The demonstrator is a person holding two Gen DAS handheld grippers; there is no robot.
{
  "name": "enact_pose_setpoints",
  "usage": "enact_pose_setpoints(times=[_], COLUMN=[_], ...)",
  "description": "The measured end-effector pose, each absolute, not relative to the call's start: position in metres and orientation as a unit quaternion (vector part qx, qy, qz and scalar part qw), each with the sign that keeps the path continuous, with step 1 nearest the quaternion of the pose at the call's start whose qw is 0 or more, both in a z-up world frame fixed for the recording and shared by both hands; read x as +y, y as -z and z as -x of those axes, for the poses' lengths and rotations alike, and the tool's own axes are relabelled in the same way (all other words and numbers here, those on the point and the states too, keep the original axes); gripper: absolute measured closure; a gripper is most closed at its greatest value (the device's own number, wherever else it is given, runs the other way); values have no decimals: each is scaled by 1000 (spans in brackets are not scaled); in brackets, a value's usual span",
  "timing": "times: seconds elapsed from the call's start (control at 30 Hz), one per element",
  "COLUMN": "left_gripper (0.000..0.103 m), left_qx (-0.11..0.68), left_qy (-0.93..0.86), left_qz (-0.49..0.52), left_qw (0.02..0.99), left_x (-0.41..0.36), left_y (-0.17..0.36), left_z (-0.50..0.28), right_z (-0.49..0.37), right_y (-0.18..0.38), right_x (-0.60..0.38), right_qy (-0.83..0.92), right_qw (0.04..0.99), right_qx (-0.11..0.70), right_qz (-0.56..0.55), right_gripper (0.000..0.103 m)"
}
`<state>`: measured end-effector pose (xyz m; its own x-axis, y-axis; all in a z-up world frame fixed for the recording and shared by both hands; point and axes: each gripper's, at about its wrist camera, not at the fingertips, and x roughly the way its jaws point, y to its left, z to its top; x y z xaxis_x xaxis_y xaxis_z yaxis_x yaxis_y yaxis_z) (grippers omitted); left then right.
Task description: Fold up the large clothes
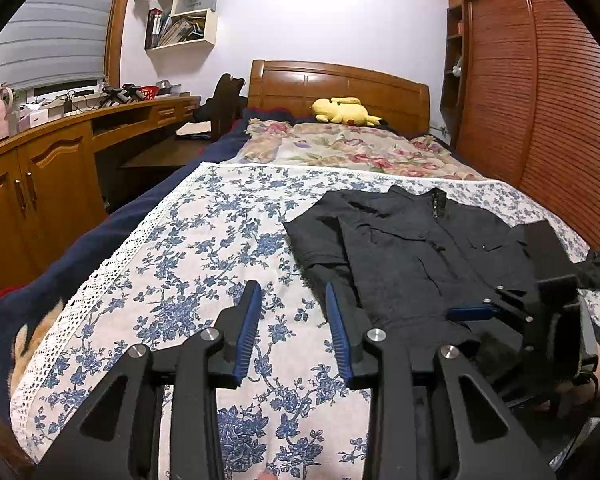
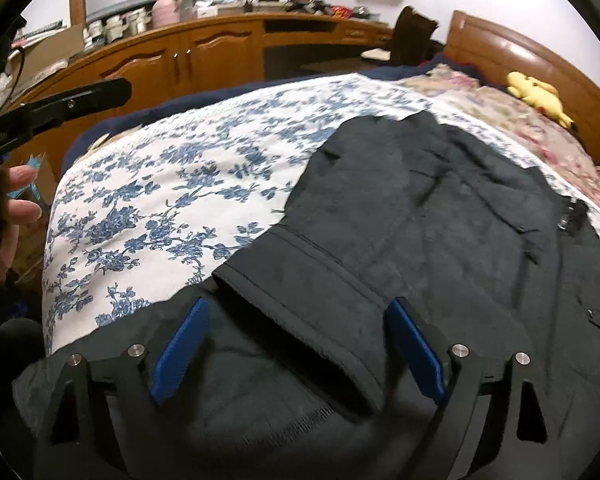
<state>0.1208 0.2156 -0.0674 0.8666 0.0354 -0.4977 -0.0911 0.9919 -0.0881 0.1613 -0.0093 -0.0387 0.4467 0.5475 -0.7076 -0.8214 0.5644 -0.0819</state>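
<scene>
Two grippers stood open over the bed. We found the dark jacket laid flat on the floral sheet, one sleeve folded across its front. The right gripper straddled that cuff, holding nothing. The left gripper hovered beside the jacket, empty, apparently waiting.

The left wrist view looks low along the bed toward the headboard. The right wrist view sits close above the dark jacket, facing across the bed toward the counter. Both share jacket, floral sheet and yellow plush toy.
</scene>
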Motion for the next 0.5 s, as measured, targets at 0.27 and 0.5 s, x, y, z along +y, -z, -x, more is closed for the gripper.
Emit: enact_pose_setpoints(times=[0.27,0.5], left_gripper=[67,67], left_qx=[260,256], left_qy=[-30,-4], left_qz=[51,71], left_qw=[964,964], left_x=[214,205], left_y=[70,67], left_z=[-124,-125], right_z=[-189,-187], right_y=[56,42], right_x=[3,-12], right_qy=[-394,-391], right_qw=[809,826], right_qx=[360,342], right_qz=[247,220], right_gripper=[58,97])
